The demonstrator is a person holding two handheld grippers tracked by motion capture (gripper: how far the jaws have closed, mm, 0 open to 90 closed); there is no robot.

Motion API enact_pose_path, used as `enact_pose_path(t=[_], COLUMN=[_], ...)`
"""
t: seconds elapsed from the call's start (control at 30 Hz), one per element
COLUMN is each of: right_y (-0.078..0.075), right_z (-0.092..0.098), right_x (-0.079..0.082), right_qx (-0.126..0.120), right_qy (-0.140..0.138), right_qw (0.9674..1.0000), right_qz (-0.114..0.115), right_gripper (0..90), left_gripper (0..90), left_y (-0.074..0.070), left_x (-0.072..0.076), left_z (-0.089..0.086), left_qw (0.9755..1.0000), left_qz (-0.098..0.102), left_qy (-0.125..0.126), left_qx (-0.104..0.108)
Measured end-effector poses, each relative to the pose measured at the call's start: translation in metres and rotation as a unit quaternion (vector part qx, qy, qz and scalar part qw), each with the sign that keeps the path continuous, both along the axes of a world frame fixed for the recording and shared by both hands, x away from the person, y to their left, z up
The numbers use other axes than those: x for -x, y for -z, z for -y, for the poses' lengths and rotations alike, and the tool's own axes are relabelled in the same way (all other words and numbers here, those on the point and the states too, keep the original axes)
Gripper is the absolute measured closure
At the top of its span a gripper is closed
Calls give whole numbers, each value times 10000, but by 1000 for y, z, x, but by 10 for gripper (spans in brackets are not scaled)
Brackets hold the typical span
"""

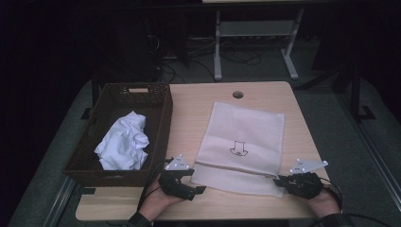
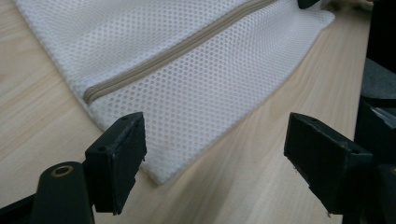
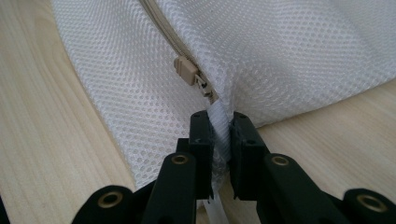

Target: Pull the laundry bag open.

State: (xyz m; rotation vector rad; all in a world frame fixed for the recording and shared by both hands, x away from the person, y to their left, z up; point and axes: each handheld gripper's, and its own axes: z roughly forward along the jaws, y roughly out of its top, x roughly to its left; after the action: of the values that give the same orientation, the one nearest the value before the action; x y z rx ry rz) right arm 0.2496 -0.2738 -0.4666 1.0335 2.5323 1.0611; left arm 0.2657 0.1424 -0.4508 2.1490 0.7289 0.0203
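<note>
Right hand-held gripper (image 3: 219,135): jaws clamped on the near corner of the mesh bag (image 3: 289,56), a pinch of white fabric between the pads, just past the zipper pull (image 3: 187,71). Left hand-held gripper (image 2: 215,158): jaws wide apart, nothing between them, hovering at the bag's other near corner where the zipper (image 2: 177,49) ends.

High view: both grippers sit at the bag's near edge, left hand-held gripper (image 1: 182,182) at its left corner, right hand-held gripper (image 1: 299,182) at its right. The bag lies flat in the middle of the counter (image 1: 189,101), zipper side toward the person. A brown basket (image 1: 163,116) stands just left of it with a crumpled white cloth (image 1: 124,142) inside.

Step in hand, likely: pin the bag and get the zipper open so the cloth can go in. To do it well:
- keep the right grip firm on the corner as an anchor, no tugging up
- left needs a second hold; the pull sits at the right end, so reach there or swap roles
- grip the pull tab, not the mesh
- pull along the zipper line, low and level, so the mesh doesn't bunch.
</note>
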Motion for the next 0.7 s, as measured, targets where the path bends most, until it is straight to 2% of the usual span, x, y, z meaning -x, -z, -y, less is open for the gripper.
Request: enact_pose_path(t=[0.4,0.6,0.7], right_y=[-11,-14,-17], right_z=[-8,-16,-18], right_x=[-4,-5,-5], right_qx=[-353,-350,-438], right_qy=[-1,-76,-81], right_qw=[9992,9990,9986], right_qz=[190,269,282], right_gripper=[800,800,800], left_gripper=[229,230,257], left_y=[-7,-14,-16], left_x=[-1,-2,-5], left_z=[9,17,22], left_qw=[9997,9993,9986], left_qz=[92,163,43], left_qy=[170,304,474], left_qx=[132,156,222])
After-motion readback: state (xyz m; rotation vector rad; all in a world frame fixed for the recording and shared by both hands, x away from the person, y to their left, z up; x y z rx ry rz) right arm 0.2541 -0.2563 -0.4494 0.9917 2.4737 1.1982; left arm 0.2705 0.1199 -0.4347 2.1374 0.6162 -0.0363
